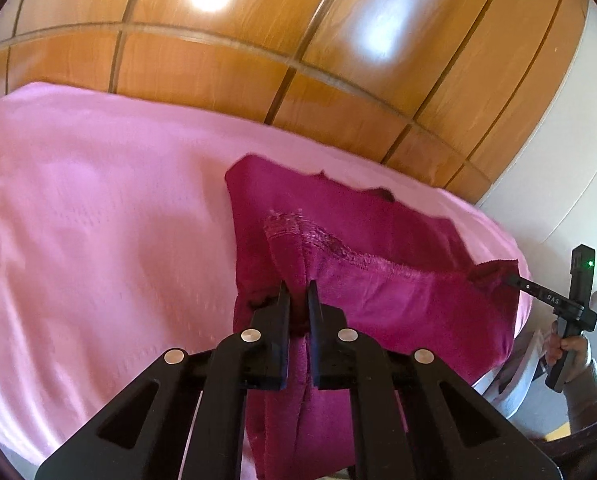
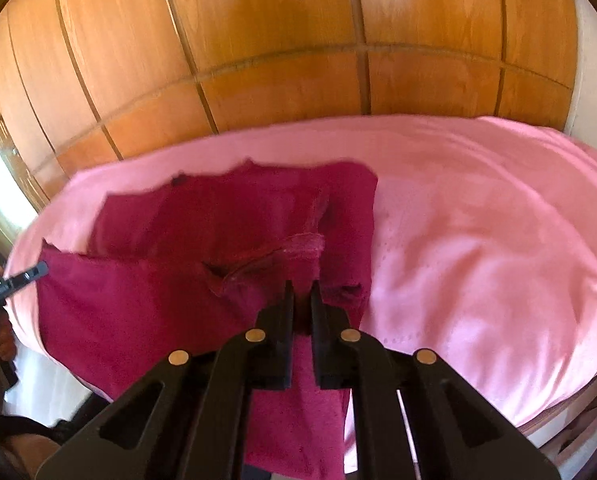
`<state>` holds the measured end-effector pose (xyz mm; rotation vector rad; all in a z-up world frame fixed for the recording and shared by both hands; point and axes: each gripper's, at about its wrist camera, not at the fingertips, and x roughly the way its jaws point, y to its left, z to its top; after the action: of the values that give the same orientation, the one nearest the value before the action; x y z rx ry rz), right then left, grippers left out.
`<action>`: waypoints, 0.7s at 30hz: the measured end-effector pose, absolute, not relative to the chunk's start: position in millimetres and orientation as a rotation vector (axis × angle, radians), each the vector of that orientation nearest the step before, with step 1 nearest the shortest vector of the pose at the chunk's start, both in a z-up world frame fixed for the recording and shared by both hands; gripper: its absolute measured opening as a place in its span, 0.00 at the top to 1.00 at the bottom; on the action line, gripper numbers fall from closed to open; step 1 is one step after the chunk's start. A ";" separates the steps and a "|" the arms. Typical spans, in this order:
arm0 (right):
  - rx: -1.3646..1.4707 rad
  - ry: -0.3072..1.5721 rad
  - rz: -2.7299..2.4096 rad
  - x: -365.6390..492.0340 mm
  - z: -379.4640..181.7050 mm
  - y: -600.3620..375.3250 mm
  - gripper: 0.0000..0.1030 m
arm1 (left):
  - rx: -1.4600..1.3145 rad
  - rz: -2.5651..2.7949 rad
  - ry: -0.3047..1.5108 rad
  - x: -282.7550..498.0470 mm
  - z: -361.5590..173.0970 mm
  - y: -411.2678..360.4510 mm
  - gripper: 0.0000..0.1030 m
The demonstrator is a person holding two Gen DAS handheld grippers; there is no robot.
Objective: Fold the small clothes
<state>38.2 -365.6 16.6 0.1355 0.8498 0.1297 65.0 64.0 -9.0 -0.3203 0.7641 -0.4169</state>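
A magenta garment (image 1: 378,280) lies partly on a pink bed sheet (image 1: 98,220), its near edge lifted. My left gripper (image 1: 298,288) is shut on one near corner of the cloth, which hangs down between its fingers. My right gripper (image 2: 302,288) is shut on the other near corner of the same garment (image 2: 158,280). In the left wrist view the right gripper (image 1: 510,278) shows at the far right, pinching the cloth's corner. In the right wrist view the left gripper (image 2: 42,268) shows at the far left on the cloth's edge.
A wooden panelled wall (image 1: 298,60) stands behind the bed (image 2: 498,240). A white wall (image 1: 570,160) is at the right in the left wrist view. The person's hand (image 1: 570,352) holds the right gripper handle.
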 end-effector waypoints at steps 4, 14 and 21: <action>0.163 0.806 0.128 57.5 29.5 -368.5 0.94 | -0.317 -0.407 0.710 79.2 9.8 63.2 0.94; 0.203 0.788 0.054 139.2 16.9 -375.0 0.94 | -0.280 -0.339 0.710 157.7 11.3 47.9 0.94; 0.225 0.790 -0.019 184.6 -0.3 -384.8 0.94 | -0.275 -0.275 0.741 211.9 -0.5 41.2 0.94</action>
<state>184.6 -384.8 -0.3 0.2251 0.7900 -0.0188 211.9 41.2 -0.5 -0.2751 0.7410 -0.2748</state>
